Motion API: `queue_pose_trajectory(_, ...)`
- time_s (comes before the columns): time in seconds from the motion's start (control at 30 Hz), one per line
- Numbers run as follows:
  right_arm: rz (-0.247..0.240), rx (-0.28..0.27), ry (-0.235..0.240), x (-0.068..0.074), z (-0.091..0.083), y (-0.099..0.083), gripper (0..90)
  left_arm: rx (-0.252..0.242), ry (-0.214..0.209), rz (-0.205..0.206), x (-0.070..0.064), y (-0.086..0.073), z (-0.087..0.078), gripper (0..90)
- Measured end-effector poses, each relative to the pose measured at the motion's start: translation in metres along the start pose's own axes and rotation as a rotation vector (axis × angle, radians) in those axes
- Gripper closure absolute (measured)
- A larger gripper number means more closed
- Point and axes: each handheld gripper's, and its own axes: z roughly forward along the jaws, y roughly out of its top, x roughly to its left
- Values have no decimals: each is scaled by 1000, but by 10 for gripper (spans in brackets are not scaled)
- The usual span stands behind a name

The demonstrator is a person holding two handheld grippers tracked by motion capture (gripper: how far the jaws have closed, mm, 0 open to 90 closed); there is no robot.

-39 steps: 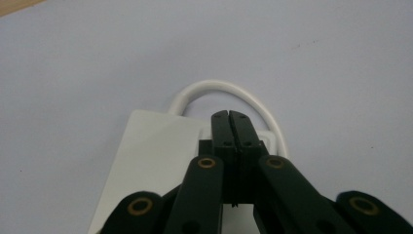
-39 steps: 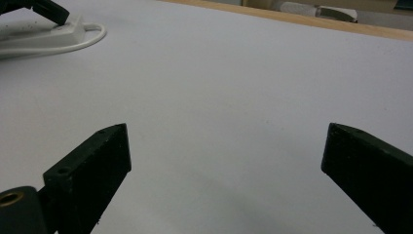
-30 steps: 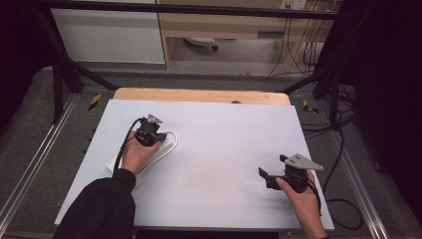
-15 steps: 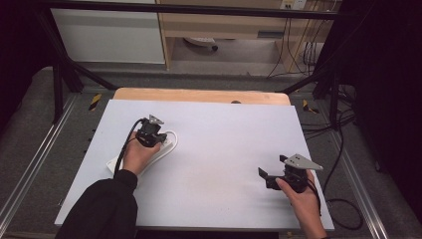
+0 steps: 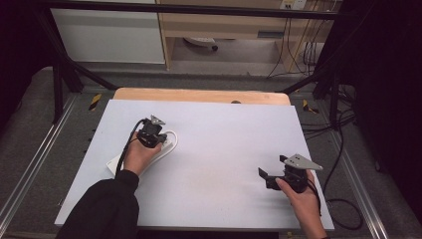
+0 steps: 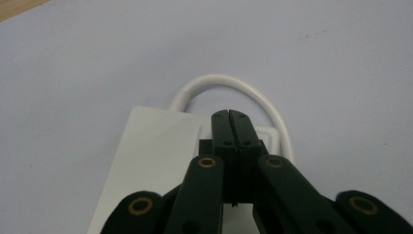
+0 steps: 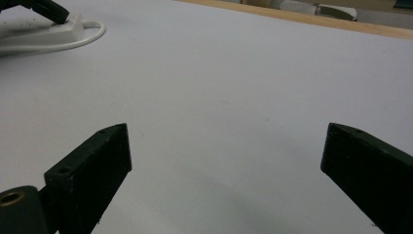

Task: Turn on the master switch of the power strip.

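Left tool (image 5: 158, 130) slightly farther forward along the white power strip (image 5: 122, 160).

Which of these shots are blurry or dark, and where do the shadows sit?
High view: table evenly lit, surroundings dark, soft focus overall. Left gripper view: left hand-held gripper jaws near the lens blur, white power strip and its cable sharper. Right gripper view: right hand-held gripper jaws soft-edged, faint grey shadow between them.
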Motion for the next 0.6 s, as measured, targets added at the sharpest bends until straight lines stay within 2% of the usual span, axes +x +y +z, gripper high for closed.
queue_pose_trajectory(0.6, -3, 0, 3, 0, 1, 0, 48, -6, -4, -6, 1, -1, 0, 900)
